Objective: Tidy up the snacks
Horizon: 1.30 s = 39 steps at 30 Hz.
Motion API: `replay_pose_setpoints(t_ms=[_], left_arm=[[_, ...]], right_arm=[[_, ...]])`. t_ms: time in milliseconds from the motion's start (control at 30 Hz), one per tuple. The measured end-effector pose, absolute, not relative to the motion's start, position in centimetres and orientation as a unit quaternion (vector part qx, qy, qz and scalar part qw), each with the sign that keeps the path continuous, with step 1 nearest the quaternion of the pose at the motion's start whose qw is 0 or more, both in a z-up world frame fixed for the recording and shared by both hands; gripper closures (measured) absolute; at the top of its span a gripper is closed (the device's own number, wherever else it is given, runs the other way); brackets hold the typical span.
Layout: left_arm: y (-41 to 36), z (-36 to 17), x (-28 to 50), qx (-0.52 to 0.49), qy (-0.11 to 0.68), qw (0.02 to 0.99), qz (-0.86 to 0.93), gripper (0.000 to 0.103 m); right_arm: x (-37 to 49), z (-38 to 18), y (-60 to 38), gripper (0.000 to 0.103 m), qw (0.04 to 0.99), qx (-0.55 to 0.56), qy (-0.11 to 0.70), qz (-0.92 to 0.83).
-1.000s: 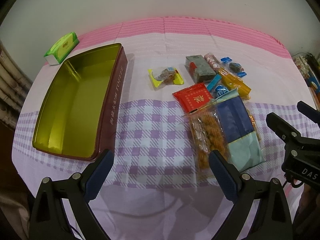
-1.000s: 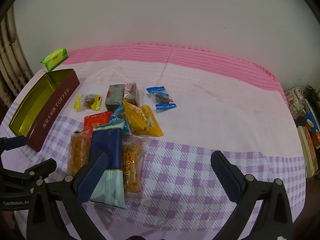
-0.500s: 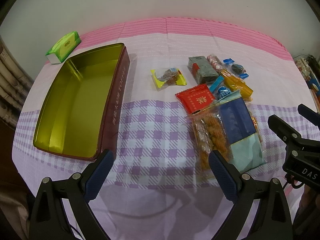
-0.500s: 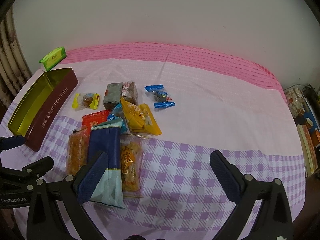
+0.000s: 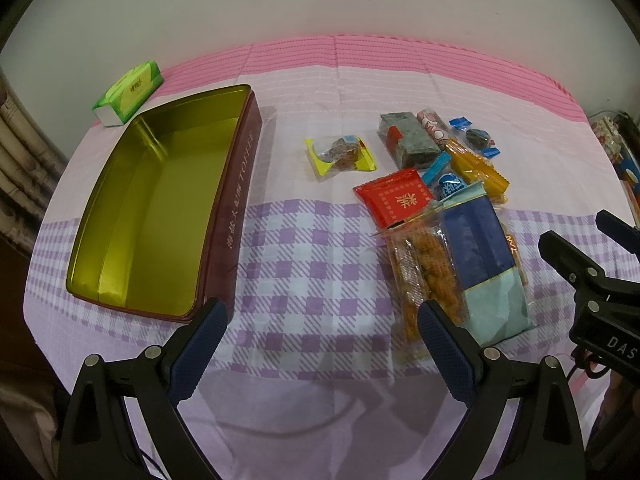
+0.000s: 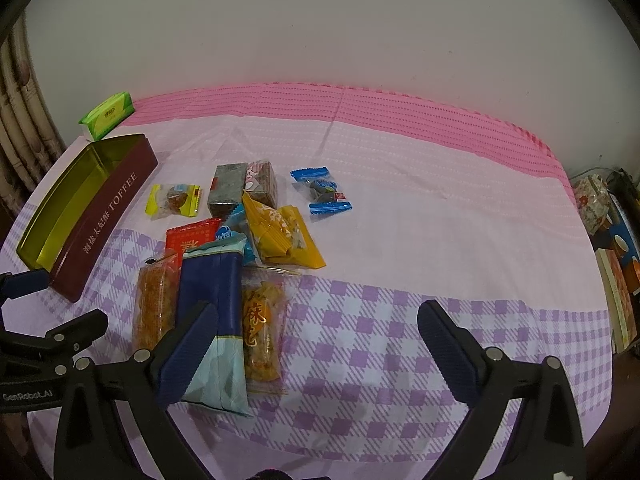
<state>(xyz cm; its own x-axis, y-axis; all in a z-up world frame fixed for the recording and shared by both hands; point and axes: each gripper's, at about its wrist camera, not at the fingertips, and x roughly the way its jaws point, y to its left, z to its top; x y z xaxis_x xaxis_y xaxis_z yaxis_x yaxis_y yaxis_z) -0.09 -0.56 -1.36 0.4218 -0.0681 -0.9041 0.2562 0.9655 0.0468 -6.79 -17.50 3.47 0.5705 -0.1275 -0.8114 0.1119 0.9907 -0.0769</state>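
Only the left wrist view shows the gold floor of the toffee tin; the right wrist view reads "TOFFEE" on its side. Snack pile at 10 o'clock there. Both left gripper and right gripper have jaws wide, holding nothing.

Maroon tin with a gold-yellow inside and pale lettering; green tissue pack; cloth banded pink, pale pink and purple-white check; dark blue and light teal packet; red packet; yellow-edged candy; blue-ended candy; orange pouch
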Motion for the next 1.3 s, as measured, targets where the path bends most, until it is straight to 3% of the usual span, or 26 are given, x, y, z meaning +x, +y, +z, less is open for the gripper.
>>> replay_pose_setpoints(t_ms=[1200,1300], left_arm=[[-1.16,-1.64,-0.07,0.088,0.526,0.84,-0.101,0.007],[-1.36,-1.68,-0.07,0.088,0.525,0.84,-0.106,0.012]], right_arm=[[-6.78,3.45,-18.04,0.005,0.883,0.002,0.464,-0.072],[-6.78,3.6,-18.38,0.005,0.883,0.007,0.463,-0.074]])
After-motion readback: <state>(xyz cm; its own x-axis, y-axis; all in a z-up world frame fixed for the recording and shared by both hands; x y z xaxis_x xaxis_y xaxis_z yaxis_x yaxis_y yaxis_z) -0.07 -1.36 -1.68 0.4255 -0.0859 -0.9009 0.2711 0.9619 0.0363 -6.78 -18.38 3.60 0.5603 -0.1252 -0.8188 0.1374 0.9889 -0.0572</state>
